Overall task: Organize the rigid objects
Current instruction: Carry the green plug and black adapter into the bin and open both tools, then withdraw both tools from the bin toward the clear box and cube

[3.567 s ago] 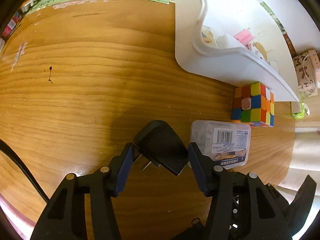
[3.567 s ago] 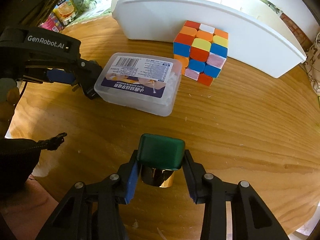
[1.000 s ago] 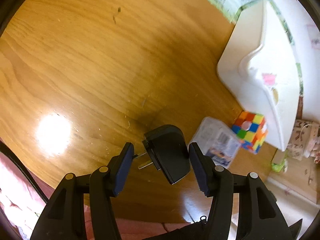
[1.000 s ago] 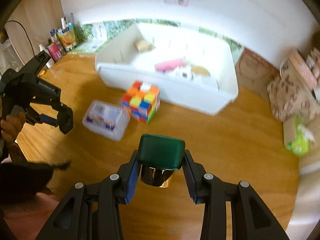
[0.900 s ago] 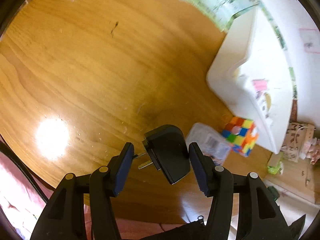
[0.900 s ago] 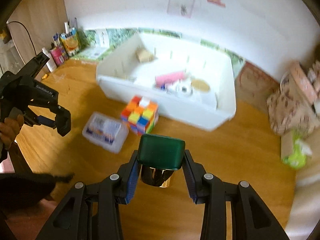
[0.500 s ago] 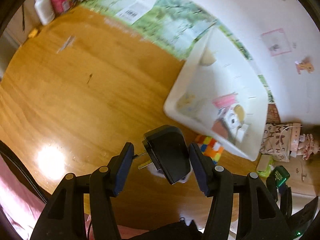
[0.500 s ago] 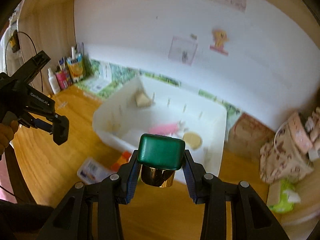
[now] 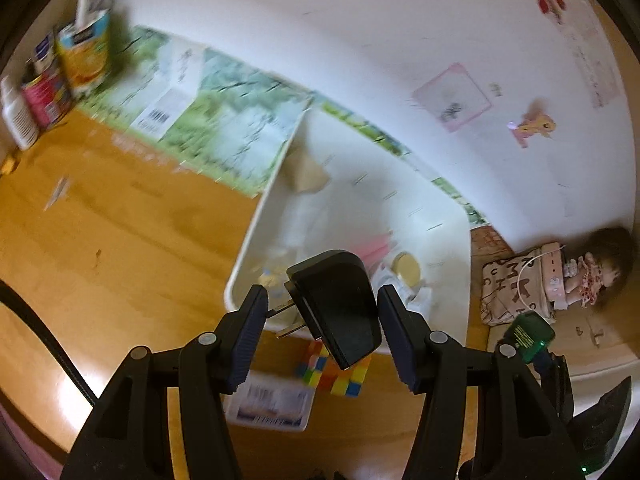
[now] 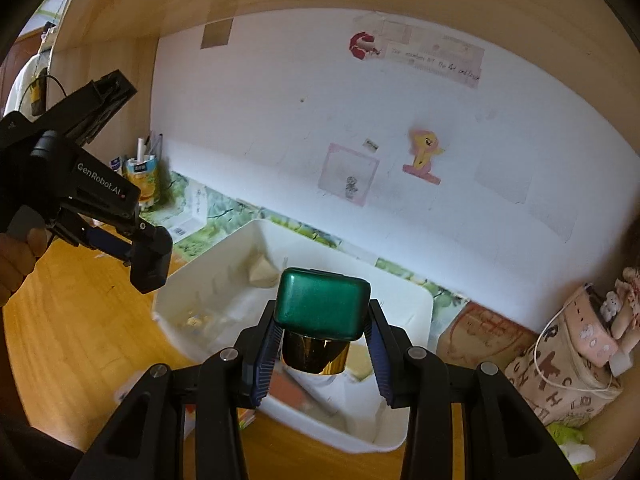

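Left gripper [image 9: 322, 332]: clamping a black plug adapter [image 9: 336, 306], metal prongs pointing toward the left finger, body pressing on the right pad. Hanging in the air above the near edge of the white bin [image 9: 448, 240], which is sitting on the wooden table [image 9: 100, 248].

Right gripper [image 10: 320, 346]: squeezing a small bottle with a green cap [image 10: 322, 306] and a gold collar, both pads pressing its sides. Also hovering over the white bin, near its front wall.

Inside the bin: lying blurred, a pink thing, a round yellowish lid and a beige lump at the far corner.

On the table, just in front of the bin: resting side by side, a colourful puzzle cube [image 9: 334, 376] and a clear plastic box [image 9: 272, 402] with a barcode label, partly hidden behind the left fingers.

At the right edge of the table: lying against the wall, a patterned pouch [image 9: 516, 292].
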Demonstrator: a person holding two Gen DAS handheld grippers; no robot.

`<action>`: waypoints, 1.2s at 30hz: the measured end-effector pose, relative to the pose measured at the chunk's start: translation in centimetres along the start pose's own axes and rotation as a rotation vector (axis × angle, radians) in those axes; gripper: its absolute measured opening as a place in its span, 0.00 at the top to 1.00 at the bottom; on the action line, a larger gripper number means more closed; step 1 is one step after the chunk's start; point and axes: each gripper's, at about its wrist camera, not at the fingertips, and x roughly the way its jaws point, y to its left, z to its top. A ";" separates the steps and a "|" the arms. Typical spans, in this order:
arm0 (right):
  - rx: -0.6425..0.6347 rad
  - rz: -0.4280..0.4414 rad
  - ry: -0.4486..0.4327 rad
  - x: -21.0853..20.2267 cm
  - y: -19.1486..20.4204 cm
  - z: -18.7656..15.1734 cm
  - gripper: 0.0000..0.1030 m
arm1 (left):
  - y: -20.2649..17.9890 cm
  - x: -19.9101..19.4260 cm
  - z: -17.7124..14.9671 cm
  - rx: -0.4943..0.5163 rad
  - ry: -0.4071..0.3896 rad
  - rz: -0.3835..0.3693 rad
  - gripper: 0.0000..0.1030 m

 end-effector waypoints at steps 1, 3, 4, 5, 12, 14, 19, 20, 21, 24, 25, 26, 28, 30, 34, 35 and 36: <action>0.006 -0.002 -0.007 0.4 -0.2 -0.2 0.60 | -0.2 0.2 0.0 0.011 -0.012 -0.006 0.41; 0.012 -0.017 -0.015 1.2 -0.4 -0.5 0.60 | -0.8 0.8 -0.1 0.053 -0.066 0.004 0.41; 0.011 -0.031 -0.017 1.6 -0.5 -0.7 0.60 | -1.0 1.0 -0.2 0.071 -0.091 0.011 0.41; 0.009 -0.042 -0.019 2.1 -0.6 -1.0 0.60 | -1.4 1.4 -0.5 0.104 -0.120 0.016 0.41; 0.025 -0.059 -0.014 4.6 -1.2 -2.4 0.60 | -2.9 2.8 -0.9 0.193 -0.214 -0.044 0.59; 0.045 -0.051 -0.005 5.3 -1.5 -2.7 0.60 | -3.4 3.2 -0.6 0.217 -0.234 -0.042 0.59; 0.068 -0.041 0.022 6.3 -1.9 -3.1 0.57 | -3.7 4.5 -0.1 0.219 -0.218 -0.047 0.59; 0.076 -0.038 0.020 6.3 -2.1 -3.2 0.54 | -3.6 4.6 -0.1 0.217 -0.215 -0.045 0.59; 0.088 -0.035 0.017 6.2 -2.3 -3.2 0.41 | -3.6 4.8 -0.1 0.212 -0.212 -0.043 0.59; 0.122 -0.022 0.004 5.9 -2.8 -2.8 0.23 | -3.7 4.7 -0.1 0.213 -0.217 -0.034 0.59; 0.131 -0.019 0.002 5.8 -2.9 -2.7 0.23 | -3.8 4.6 -0.1 0.216 -0.224 -0.031 0.59; 0.135 -0.021 0.005 5.6 -3.0 -2.6 0.23 | -3.9 4.3 -0.1 0.220 -0.232 -0.028 0.57; 0.133 -0.029 0.007 5.2 -2.9 -2.4 0.23 | -3.9 3.8 -0.2 0.221 -0.242 -0.031 0.57; 0.129 -0.037 0.002 4.6 -2.9 -2.3 0.23 | -4.0 3.2 -0.3 0.220 -0.251 -0.034 0.55; 0.130 -0.049 -0.029 2.9 -2.8 -1.7 0.22 | -4.2 1.3 -0.7 0.223 -0.279 -0.037 0.51; 0.131 -0.051 -0.039 2.4 -2.8 -1.5 0.22 | -4.2 0.8 -0.8 0.224 -0.289 -0.039 0.47; 0.132 -0.053 -0.047 1.9 -2.8 -1.4 0.22 | -4.2 0.4 -0.9 0.225 -0.299 -0.039 0.42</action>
